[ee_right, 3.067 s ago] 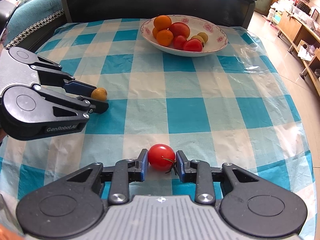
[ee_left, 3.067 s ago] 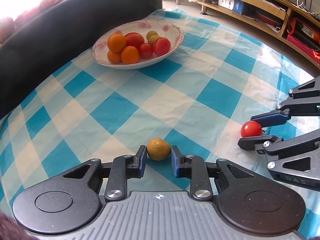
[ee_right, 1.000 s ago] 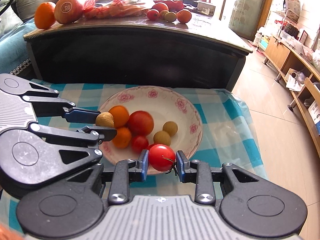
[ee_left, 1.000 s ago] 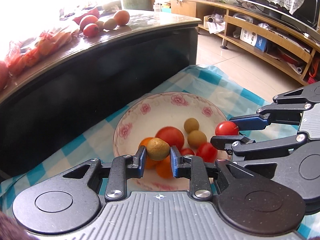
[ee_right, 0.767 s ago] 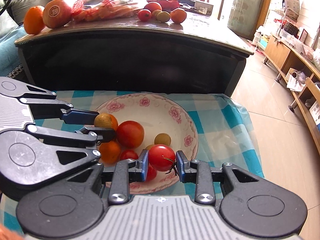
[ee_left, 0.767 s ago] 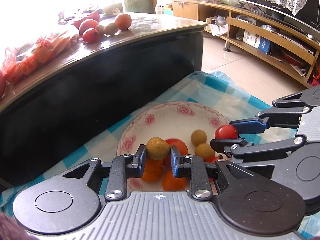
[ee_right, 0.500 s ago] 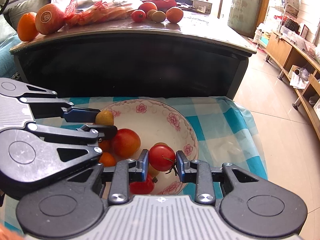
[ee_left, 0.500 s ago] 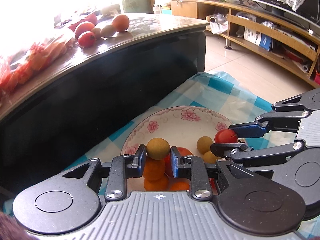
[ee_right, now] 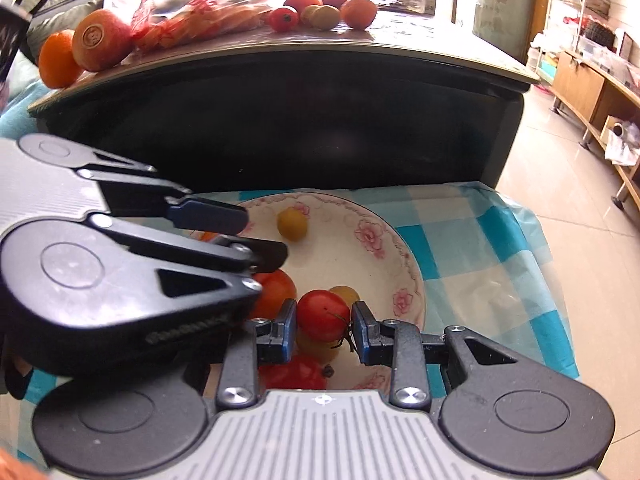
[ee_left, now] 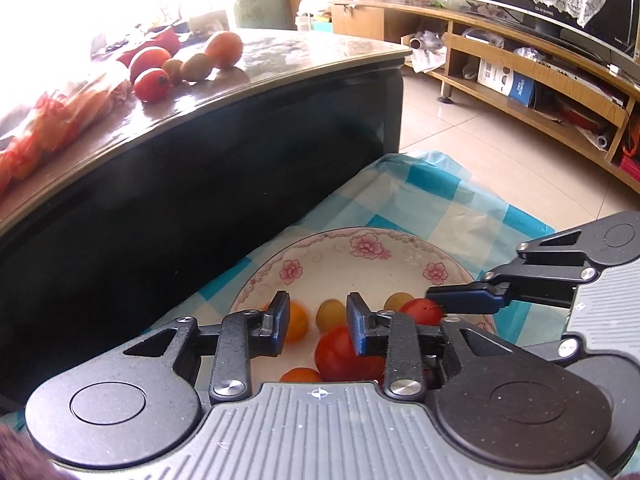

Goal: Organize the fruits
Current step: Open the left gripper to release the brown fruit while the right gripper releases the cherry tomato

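Note:
A white bowl with pink flowers [ee_left: 362, 248] stands on the blue checked cloth and holds oranges, tomatoes and small brown fruits. My left gripper [ee_left: 318, 322] is open and empty above the bowl; the small brown fruit [ee_left: 330, 315] lies in the bowl below it and also shows in the right wrist view [ee_right: 292, 223]. My right gripper [ee_right: 324, 326] is over the bowl's right side [ee_right: 404, 280] with a red tomato [ee_right: 322, 320] between its fingers; the jaws look slightly parted. It also shows in the left wrist view [ee_left: 444, 312].
A dark cabinet [ee_right: 280, 128] rises just behind the bowl, with loose oranges, tomatoes and a bagged bunch of fruit [ee_right: 192, 20] on top. The cloth's edge [ee_right: 532, 240] drops to a tiled floor on the right. A wooden shelf unit [ee_left: 540, 80] stands beyond.
My left gripper has opened and the small brown fruit has dropped into the bowl. Both grippers have moved lower over the bowl. The right jaws have widened a little around the tomato.

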A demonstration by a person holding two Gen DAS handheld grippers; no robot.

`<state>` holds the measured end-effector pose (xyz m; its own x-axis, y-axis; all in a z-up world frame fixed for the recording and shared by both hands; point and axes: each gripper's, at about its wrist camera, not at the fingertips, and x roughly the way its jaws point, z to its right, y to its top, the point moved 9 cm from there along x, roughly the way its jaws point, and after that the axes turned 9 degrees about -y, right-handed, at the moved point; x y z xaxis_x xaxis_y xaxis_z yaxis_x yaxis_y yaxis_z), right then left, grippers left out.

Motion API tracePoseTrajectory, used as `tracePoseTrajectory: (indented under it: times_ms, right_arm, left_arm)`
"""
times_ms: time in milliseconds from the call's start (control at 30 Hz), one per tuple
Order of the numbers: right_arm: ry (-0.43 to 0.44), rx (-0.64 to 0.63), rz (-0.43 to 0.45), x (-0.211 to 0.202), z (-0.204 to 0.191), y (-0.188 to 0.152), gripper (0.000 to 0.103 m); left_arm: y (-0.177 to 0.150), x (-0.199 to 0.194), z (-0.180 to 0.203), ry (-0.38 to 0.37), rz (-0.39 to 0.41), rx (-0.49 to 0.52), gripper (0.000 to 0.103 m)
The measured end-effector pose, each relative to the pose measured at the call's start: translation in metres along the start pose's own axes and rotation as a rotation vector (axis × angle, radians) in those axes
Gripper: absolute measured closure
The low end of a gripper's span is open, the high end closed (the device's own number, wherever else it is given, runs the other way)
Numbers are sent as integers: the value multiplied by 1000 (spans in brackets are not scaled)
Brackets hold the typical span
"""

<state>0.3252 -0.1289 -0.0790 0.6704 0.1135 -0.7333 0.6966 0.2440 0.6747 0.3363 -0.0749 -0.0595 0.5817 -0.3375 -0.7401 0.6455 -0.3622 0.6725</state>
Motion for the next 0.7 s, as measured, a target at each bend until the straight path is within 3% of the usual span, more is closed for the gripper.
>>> tracePoseTrajectory:
  times_ms: [300,700]
  right_arm:
    - [-11,26,0,-8,8,-3,66]
    - [-24,10,30,-37,1,-5,61]
  left_arm:
    - [-7,-16,-12,33,5,-42,61]
    - [-29,-43,-13,92,15,-39,45]
